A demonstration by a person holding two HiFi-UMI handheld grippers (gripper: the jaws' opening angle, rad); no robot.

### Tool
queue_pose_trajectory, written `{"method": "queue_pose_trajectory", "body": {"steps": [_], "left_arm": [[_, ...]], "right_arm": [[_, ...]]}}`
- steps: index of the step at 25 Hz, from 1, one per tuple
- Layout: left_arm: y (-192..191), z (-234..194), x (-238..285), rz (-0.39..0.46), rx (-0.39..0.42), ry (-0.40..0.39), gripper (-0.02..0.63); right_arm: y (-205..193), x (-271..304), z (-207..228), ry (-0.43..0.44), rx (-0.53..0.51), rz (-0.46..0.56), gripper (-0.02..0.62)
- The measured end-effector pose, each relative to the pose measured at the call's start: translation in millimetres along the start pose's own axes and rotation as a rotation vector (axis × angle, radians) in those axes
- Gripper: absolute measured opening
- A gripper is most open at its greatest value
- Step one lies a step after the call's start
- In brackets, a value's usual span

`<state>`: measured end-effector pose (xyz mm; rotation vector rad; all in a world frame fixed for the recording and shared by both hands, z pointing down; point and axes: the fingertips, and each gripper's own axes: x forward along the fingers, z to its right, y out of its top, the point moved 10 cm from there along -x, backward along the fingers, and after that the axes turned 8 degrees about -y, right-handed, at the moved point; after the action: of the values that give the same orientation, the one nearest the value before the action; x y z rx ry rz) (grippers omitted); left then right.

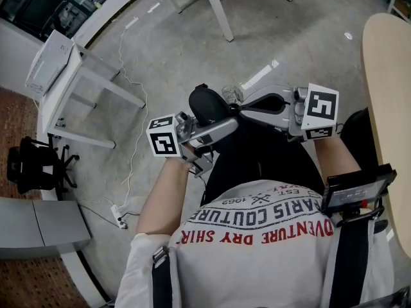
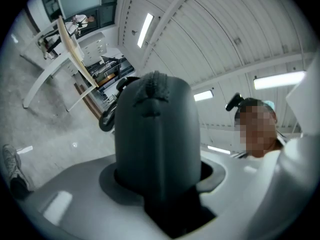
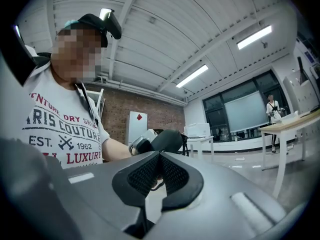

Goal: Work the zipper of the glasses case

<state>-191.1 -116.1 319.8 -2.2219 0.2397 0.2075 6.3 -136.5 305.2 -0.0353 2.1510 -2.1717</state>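
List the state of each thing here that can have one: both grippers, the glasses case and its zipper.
left gripper: shut on the glasses case, clamping its lower end.
right gripper: jaws together, pinching a thin loop, apparently the zipper pull.
glasses case: held in the air, standing up out of the left jaws.
zipper: seam runs over the top end; open or closed cannot be told.

In the left gripper view the glasses case (image 2: 155, 134) covers where the left gripper's (image 2: 155, 176) fingers touch it. Behind the right gripper's (image 3: 159, 156) closed fingers (image 3: 140, 176) I see a dark loop (image 3: 156, 182) too small to name, and the counter (image 1: 385, 76) runs off the head view's right edge
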Motion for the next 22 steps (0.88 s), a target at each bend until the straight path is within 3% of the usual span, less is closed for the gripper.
{"method": "queue_pose_trajectory", "body": {"steps": [4,9,13,22], "left_arm": [[5.8,-6.2,-10.5,0.124,-0.109,0.004,0.242],[2.9,-10.8,-11.8,0.15,-0.151,0.015,0.242],[9.0,-9.8,-22.2,0.265,-0.219,0.025,0.242],[17.9,-15.1,-33.2,0.402,-0.218,0.066,0.242]], "right_arm": [[0.4,3.5,-3.6,-0.005,-0.069,-0.063,-0.003],[-3.1,2.5,-4.4,-0.012,-0.072,-0.083,-0.003],[-4.5,9.3,-5.0,0.007,-0.103,-0.108,-0.003],[-11.2,13.1,-6.0,0.025,-0.108,-0.131,-0.003]]}}
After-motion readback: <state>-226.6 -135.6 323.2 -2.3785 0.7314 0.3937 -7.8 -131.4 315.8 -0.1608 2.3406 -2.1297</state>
